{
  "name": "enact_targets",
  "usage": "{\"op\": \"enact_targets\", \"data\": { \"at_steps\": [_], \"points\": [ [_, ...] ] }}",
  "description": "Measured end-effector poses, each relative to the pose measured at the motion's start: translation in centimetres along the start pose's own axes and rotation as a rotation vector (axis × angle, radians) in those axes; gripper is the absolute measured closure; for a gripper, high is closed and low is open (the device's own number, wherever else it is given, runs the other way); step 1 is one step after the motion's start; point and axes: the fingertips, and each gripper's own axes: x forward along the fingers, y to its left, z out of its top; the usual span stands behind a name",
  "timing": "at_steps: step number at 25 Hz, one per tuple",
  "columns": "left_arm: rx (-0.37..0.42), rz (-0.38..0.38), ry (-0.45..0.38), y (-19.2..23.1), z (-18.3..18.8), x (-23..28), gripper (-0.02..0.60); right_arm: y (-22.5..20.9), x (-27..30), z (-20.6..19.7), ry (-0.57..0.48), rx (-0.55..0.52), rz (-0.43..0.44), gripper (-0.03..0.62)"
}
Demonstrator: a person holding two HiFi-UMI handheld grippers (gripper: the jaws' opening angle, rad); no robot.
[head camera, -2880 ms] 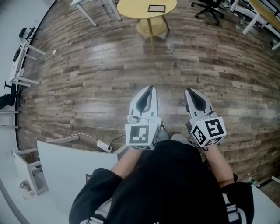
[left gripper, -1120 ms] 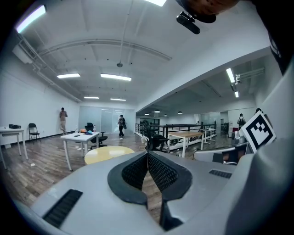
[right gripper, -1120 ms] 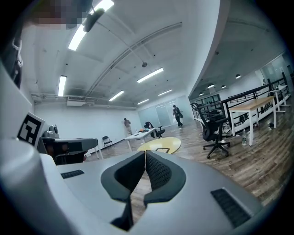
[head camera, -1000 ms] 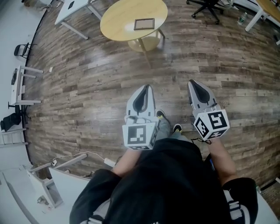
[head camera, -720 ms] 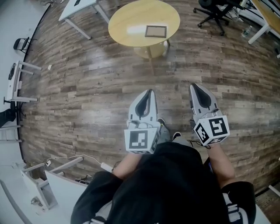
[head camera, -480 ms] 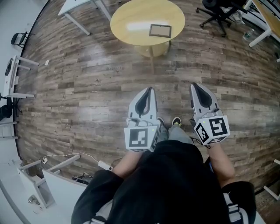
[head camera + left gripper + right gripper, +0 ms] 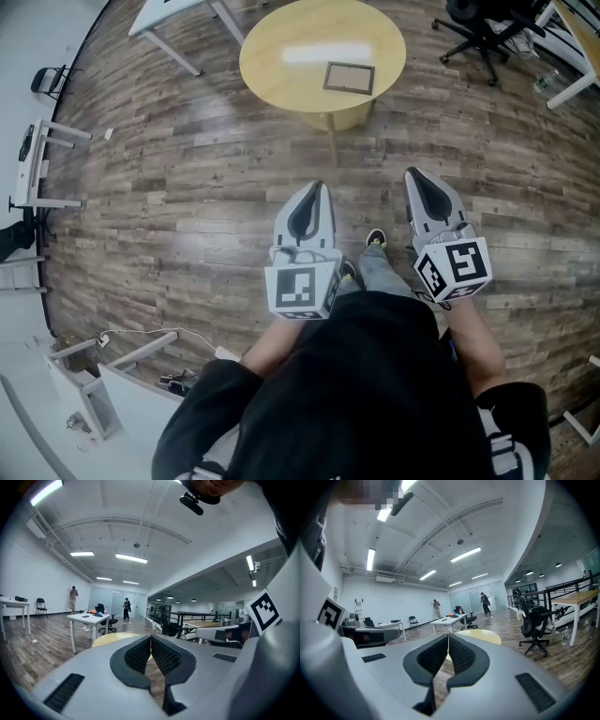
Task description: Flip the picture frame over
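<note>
Head view: the left claw (image 7: pixel 318 187) and right claw (image 7: pixel 413 174) are clenched on nothing (confirmed by both gripper views). The picture frame (image 7: pixel 349 78) lies on the round table (image 7: pixel 281 80), well ahead. Approach is judged the step in hand; the table must be reached and a claw opened. Which face of the frame is up cannot be made out.

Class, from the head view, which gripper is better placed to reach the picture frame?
Left, marginally: the left gripper lines up more nearly with the picture frame on the round table; the right gripper sits further aside. Both are shut and far away.
</note>
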Motion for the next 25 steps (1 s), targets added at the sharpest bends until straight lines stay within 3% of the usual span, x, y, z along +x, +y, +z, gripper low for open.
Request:
{"op": "enact_targets", "data": {
  "at_steps": [12,25],
  "points": [
    [0.078,0.008,-0.025,-3.8,3.7,13.1,0.558,-12.8,5.2,2.2,-0.046,0.068,-0.011,0.574],
    [0.068,-0.006,0.035,-1.0,2.4,20.1,0.558,-16.0,11.7,1.1,-0.016,0.097,-0.032,0.574]
  ]
}}
